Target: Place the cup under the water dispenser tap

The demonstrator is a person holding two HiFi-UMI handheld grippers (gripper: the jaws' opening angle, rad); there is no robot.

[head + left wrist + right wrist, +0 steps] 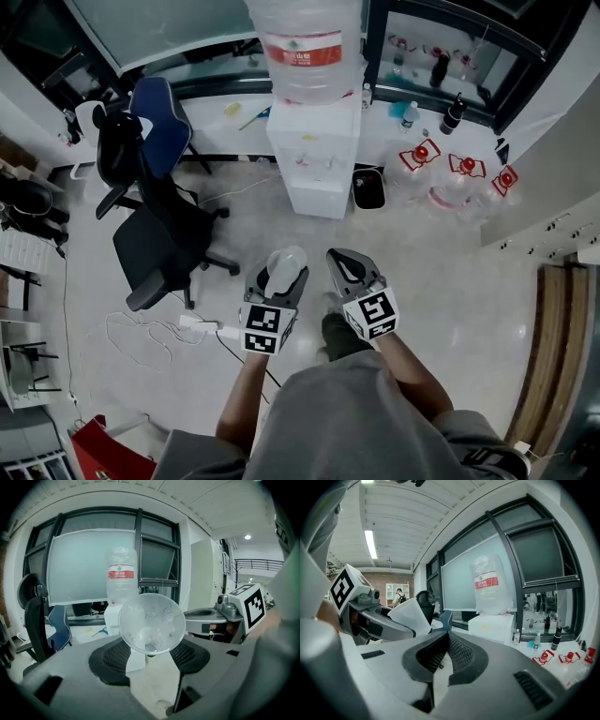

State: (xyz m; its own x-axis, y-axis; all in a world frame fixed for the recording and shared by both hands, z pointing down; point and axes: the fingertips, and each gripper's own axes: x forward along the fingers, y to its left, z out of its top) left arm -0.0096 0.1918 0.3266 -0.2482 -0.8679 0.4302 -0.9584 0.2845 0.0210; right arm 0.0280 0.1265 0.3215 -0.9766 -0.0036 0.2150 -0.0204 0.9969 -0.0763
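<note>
A clear plastic cup (286, 265) sits tilted between the jaws of my left gripper (281, 277), which is shut on it. In the left gripper view the cup's (151, 623) open mouth faces the camera, its base between the pads. My right gripper (352, 270) is alongside to the right, shut and holding nothing; in its own view the pads (457, 651) meet at the tips. The white water dispenser (314, 155), with a large bottle (305, 42) on top, stands ahead across the floor. Its taps are too small to make out.
A black office chair (155, 234) and a blue chair (159, 117) stand left of the dispenser. A black bin (368, 187) and several red-capped water jugs (459, 173) are on its right. A power strip with cables (197, 326) lies on the floor near my left.
</note>
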